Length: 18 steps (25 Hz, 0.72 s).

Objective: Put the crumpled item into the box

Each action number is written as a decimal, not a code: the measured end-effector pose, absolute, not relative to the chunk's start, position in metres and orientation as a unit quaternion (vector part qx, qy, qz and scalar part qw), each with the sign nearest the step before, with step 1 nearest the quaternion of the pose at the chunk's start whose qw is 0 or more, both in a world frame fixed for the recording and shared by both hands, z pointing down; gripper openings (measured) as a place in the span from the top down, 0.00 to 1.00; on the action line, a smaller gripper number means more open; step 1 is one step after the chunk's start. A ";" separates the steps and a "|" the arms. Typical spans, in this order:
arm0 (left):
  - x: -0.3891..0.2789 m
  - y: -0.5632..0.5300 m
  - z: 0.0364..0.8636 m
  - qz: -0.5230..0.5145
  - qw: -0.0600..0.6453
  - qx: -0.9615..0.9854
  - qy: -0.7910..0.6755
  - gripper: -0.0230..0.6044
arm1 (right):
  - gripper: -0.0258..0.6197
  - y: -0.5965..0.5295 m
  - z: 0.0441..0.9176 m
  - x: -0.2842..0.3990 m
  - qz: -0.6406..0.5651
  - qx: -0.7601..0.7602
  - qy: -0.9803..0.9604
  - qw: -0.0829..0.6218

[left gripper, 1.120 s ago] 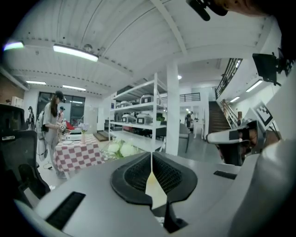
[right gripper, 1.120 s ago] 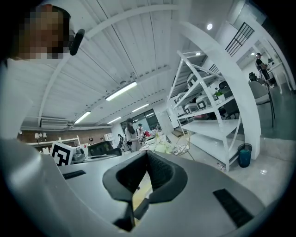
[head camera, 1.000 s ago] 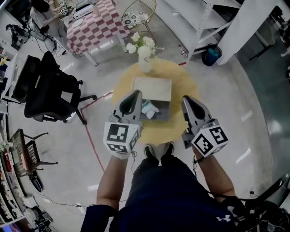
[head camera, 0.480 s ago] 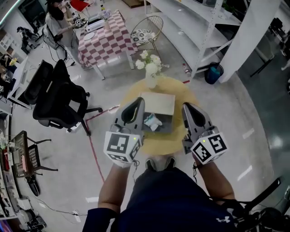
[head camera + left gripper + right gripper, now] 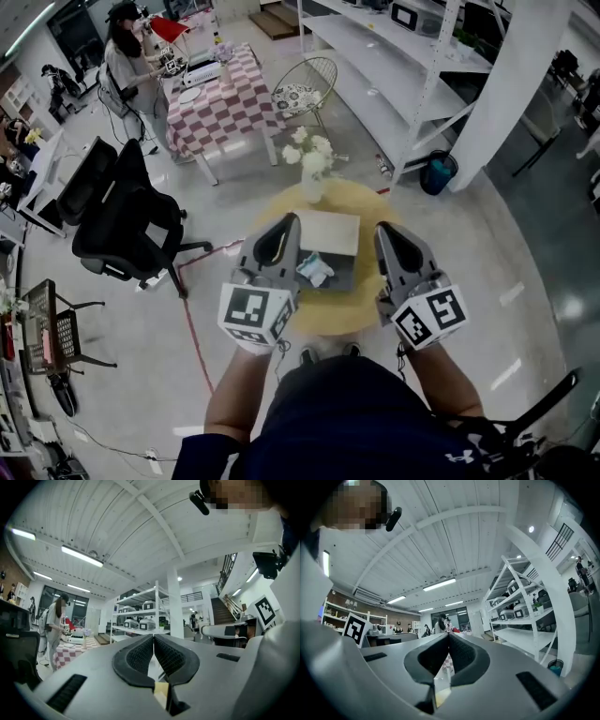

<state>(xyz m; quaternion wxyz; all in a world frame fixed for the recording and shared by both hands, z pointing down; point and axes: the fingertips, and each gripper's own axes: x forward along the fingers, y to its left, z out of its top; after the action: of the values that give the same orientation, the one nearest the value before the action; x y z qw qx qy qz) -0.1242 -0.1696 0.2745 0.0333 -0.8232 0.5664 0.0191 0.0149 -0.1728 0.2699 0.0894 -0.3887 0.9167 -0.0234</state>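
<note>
Head view shows the crumpled item (image 5: 315, 270) lying on the grey part of the box (image 5: 339, 279), apparently inside it. It looks like light, soft paper, best pinched at a raised fold. The left gripper (image 5: 284, 225) and right gripper (image 5: 384, 234) flank the box, jaws pressed together and empty.

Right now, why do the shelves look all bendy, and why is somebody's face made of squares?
Right gripper view: the wide lens curves the shelves and darkens the corners. Both gripper views: the squares were added afterwards to hide a face. Left gripper view: the ceiling light glares white.
</note>
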 end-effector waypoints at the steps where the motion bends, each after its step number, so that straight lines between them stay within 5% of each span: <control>1: -0.125 -0.170 0.273 0.021 0.035 -0.822 0.567 0.93 | 0.96 -0.172 0.268 0.015 -0.021 -0.388 0.917 0.090; 18: -0.128 -0.187 0.254 0.029 0.063 -0.818 0.571 0.93 | 0.96 -0.184 0.249 0.008 0.005 -0.384 0.917 0.103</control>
<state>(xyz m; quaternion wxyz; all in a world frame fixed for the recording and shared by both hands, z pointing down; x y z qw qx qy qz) -0.1282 -0.1867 0.2540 0.0628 -0.8181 0.5709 0.0291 0.0077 -0.1840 0.2488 0.1030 -0.3842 0.9175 0.0051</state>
